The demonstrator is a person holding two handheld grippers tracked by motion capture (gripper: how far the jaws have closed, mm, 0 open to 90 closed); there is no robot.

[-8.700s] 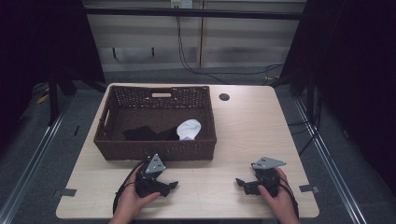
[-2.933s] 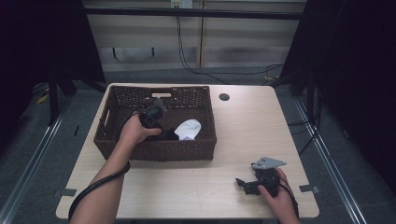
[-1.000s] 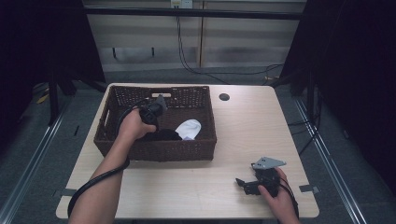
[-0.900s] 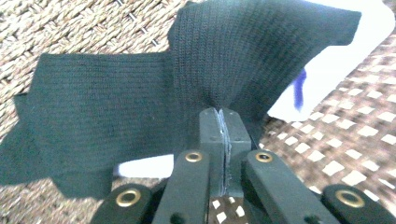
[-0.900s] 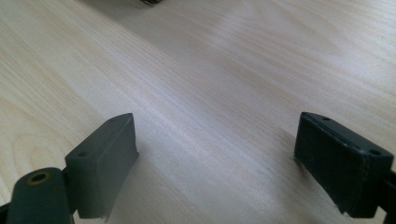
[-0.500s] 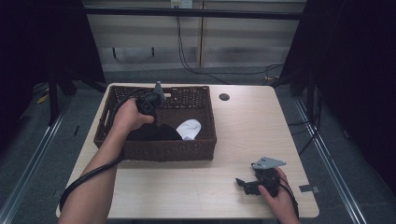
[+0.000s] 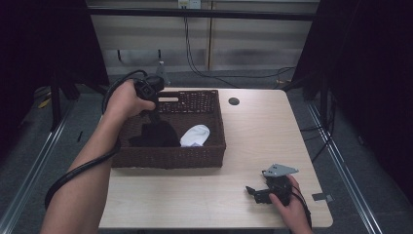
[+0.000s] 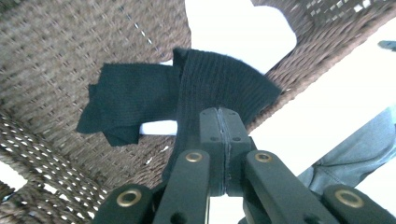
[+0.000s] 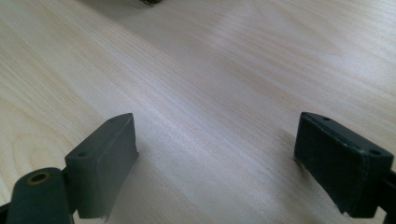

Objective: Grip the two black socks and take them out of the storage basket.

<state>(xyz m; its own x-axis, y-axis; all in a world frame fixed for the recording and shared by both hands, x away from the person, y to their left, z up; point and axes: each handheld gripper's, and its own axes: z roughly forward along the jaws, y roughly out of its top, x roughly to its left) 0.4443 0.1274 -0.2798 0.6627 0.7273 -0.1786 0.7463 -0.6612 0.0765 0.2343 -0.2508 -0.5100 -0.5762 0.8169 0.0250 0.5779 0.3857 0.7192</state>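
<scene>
Sock, black, is pinched in the clenched left claw and hangs above the basket. It is best raised until the toe clears the rim, then carried to the desk. The right claw rests released.

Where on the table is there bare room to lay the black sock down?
Bare wood right of the wicker basket, up to the round hole, and the front strip left of the right gripper. The basket, holding the white sock, is crowded.

A lab: black curtains, trailing cables, bare test table.
</scene>
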